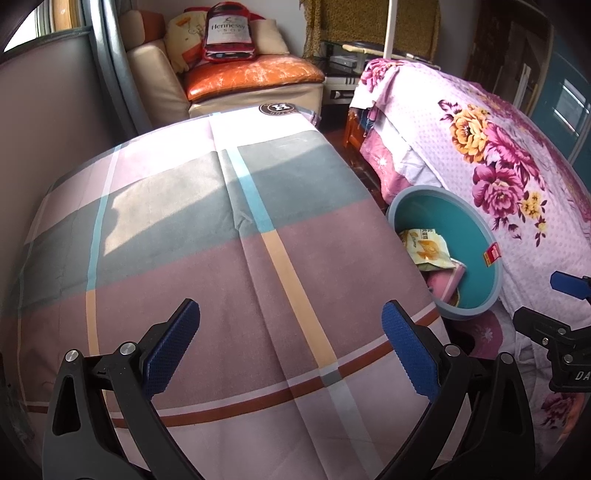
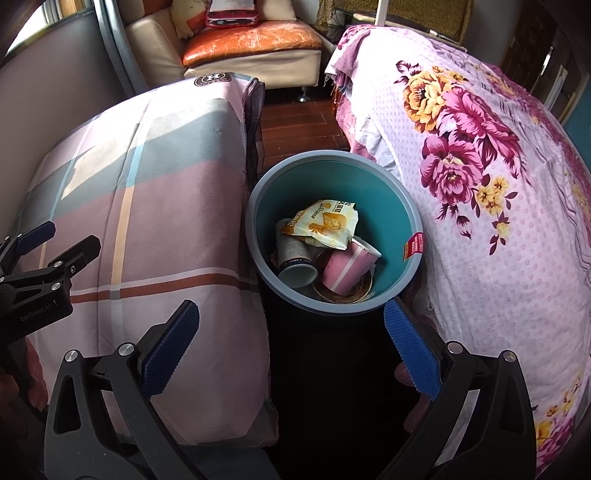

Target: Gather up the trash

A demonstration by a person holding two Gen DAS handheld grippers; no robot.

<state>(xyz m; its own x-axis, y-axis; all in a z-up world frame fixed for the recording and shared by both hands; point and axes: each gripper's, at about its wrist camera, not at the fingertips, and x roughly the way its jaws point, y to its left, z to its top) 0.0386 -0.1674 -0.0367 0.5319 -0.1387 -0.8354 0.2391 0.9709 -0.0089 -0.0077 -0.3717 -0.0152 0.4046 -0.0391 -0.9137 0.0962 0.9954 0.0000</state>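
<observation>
My left claw (image 1: pixel 290 347) is spread wide with nothing between its blue pads; it hangs over the plaid-covered worktop (image 1: pixel 207 236), touching none of it that I can see. My right claw (image 2: pixel 291 350) is just as wide open and just as empty, held above the dark gap in front of the bin (image 2: pixel 334 225).

The bin, grey-rimmed and teal inside, stands on the floor between the plaid worktop and the bed with its floral cover (image 2: pixel 480 155). From my right wrist I look almost straight down into it: a yellow snack wrapper (image 2: pixel 323 221) lies on top, a tipped can (image 2: pixel 295 258) lies to its left, a pink paper cup (image 2: pixel 347 267) lies on its side to the right, and something like a woven or paper dish sits under them. A red label (image 2: pixel 414 245) sticks to the inner wall.

From my left wrist the bin (image 1: pixel 476 221) is half hidden behind the worktop edge; only the wrapper (image 1: pixel 426 249), a bit of pink and the red label (image 1: pixel 492 255) show. That view alone shows my right claw's tip (image 1: pixel 569 286) at the far right edge, over the bed, and a red Hennessy bag (image 1: pixel 229 33) on the orange-cushioned sofa (image 1: pixel 251 74). The right view in turn catches my left claw (image 2: pixel 48 240) at its left edge.
</observation>
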